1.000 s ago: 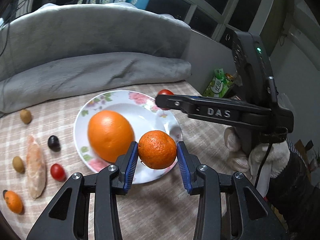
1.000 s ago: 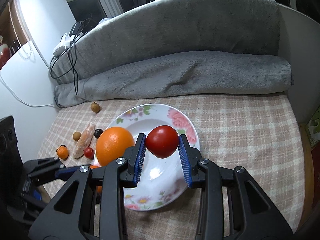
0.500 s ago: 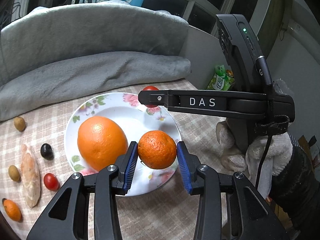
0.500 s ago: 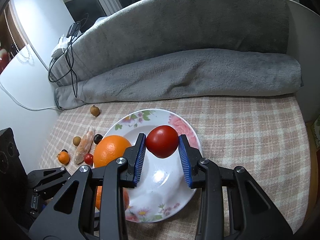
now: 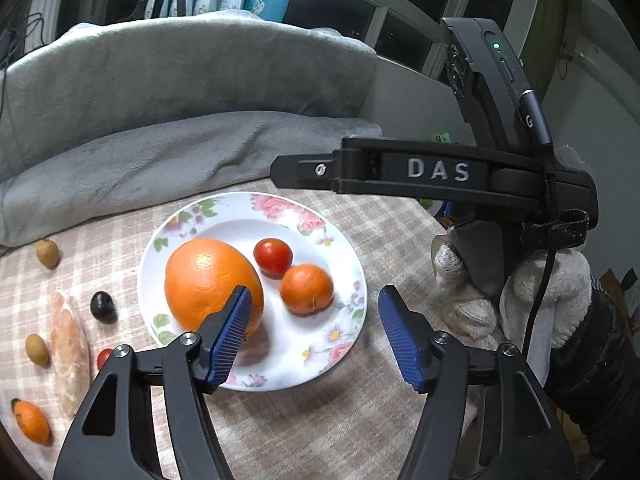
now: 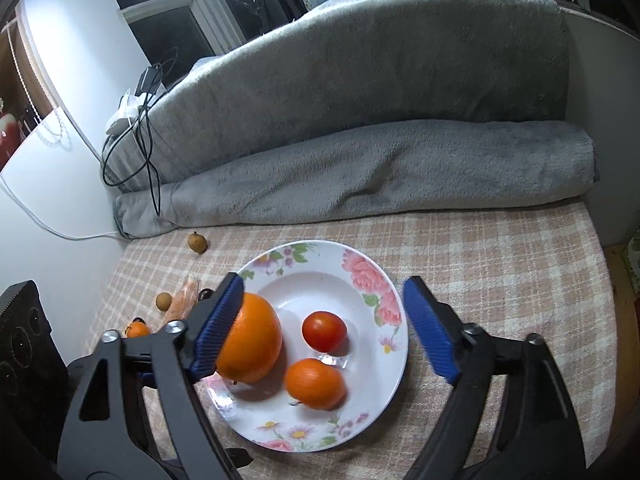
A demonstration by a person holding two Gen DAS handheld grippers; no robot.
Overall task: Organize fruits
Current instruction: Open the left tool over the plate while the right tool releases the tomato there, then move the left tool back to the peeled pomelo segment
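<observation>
A white floral plate (image 5: 344, 240) (image 6: 396, 344) holds a large orange (image 5: 208, 276) (image 6: 256, 340), a red tomato (image 5: 273, 256) (image 6: 324, 331) and a small mandarin (image 5: 306, 289) (image 6: 315, 383). My left gripper (image 5: 316, 336) is open and empty above the plate's near edge. My right gripper (image 6: 324, 328) is open and empty above the plate; its black body (image 5: 420, 172) shows in the left wrist view, to the right of the plate.
Left of the plate lie a dark grape (image 5: 103, 306), a peeled pinkish fruit segment (image 5: 70, 356), brown longans (image 5: 47, 253) (image 5: 37, 349), a cherry tomato (image 5: 105, 357) and a kumquat (image 5: 31, 420). A grey rolled blanket (image 6: 380, 172) lines the back. Cables (image 6: 148, 128) hang far left.
Both grippers opened. The mandarin left my left gripper and the tomato left my right gripper; both now rest on the plate beside the large orange. Both grippers drew back.
</observation>
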